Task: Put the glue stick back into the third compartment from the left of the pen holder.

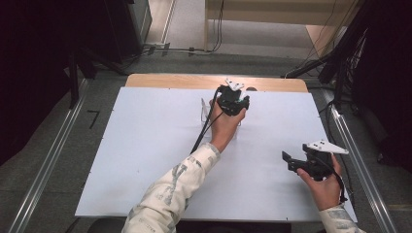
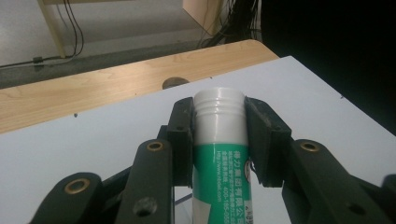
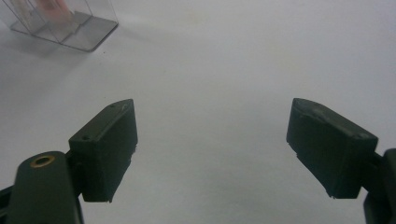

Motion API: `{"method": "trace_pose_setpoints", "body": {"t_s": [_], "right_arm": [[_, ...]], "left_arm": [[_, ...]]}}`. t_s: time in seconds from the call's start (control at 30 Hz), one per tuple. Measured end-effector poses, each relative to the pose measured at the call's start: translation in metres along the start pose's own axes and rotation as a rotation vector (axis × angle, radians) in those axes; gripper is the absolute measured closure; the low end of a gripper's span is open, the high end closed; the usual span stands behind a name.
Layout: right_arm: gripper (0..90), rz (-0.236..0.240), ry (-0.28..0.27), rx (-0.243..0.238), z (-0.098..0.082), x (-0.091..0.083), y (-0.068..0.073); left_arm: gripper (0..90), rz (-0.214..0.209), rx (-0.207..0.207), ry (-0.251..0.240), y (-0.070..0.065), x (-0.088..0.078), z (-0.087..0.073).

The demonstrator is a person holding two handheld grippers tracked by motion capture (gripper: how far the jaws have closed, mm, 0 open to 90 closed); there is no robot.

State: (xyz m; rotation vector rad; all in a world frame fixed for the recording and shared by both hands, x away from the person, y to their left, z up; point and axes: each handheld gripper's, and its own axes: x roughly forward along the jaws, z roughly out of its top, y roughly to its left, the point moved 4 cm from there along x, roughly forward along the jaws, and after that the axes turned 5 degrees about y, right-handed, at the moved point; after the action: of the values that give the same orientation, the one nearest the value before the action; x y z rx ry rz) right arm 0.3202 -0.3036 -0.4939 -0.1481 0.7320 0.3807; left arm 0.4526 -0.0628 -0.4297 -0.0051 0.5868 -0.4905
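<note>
A white surface (image 1: 145,160) lies over a wooden top whose far strip (image 1: 170,80) stays bare; grey floor, metal rails and cables surround it, with dark stands at both sides. Most of the sheet is open, widest at the left and near edges. The left claw (image 2: 219,135) is clenched on a bottle (image 2: 220,154), green-labelled with a white threaded neck and no cap, held upright between the pads near the far edge, in the middle of the surface's width. A clear plastic stand (image 3: 65,23) sits just beside that hand (image 1: 224,124). The right claw (image 3: 212,149) hangs released, jaws wide over bare sheet near the right edge, well apart from the bottle.
</note>
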Motion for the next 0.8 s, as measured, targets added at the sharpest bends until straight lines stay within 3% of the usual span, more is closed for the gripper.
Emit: {"method": "trace_pose_setpoints", "body": {"t_s": [0.57, 0.8], "right_arm": [[15.3, 0.001, 0.006, 0.001, -0.0003, 0.0008, 0.0005], [15.3, 0.001, 0.006, 0.002, -0.0005, 0.0009, 0.0006]], "left_arm": [[65.5, 0.004, 0.015, 0.011, -0.0017, -0.003, -0.001], [65.0, 0.012, 0.018, 0.016, 0.0035, -0.0092, -0.0058]]}}
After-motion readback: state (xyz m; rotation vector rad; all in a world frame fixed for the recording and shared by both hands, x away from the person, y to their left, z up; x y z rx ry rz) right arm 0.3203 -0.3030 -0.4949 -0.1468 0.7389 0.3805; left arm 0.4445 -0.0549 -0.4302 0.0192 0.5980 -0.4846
